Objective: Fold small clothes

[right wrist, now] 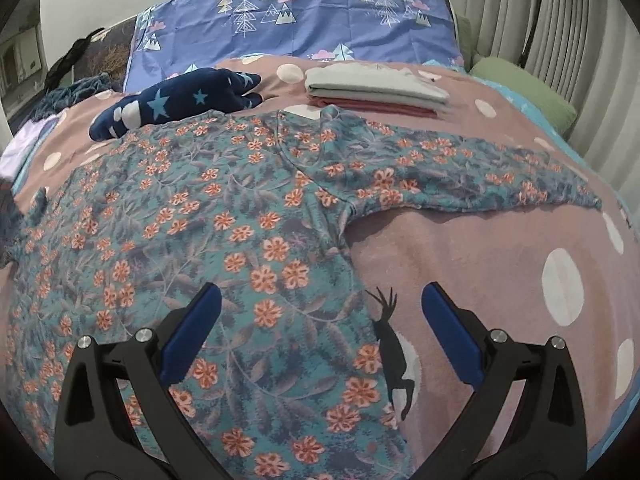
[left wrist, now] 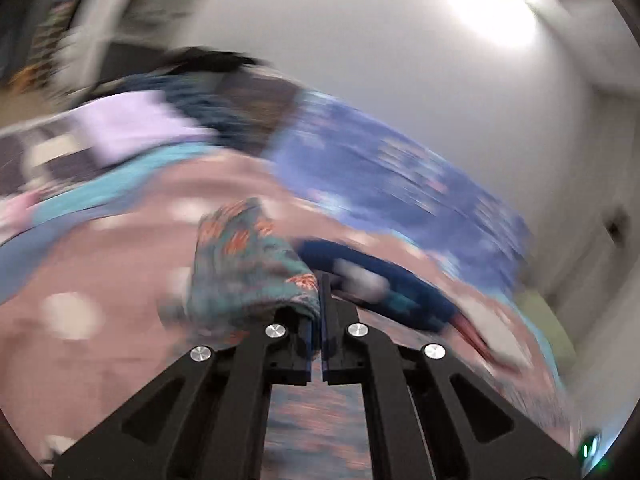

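Teal cotton long-sleeve top with orange flowers (right wrist: 224,240) lies spread flat on the pink polka-dot blanket (right wrist: 480,248), one sleeve (right wrist: 480,184) stretched out to the side. Soft, light, limp fabric; likely slides easily on the fleece, so best pinched at a hem, cuff or shoulder seam. Left gripper (left wrist: 320,300) is clamped on a bunched fold of the top, view motion-blurred. Right gripper (right wrist: 320,320) hovers with jaws wide over the side edge of the body. Open blanket beside that edge; folded grey and red clothes (right wrist: 376,92) and navy star plush (right wrist: 176,100) sit well apart behind.
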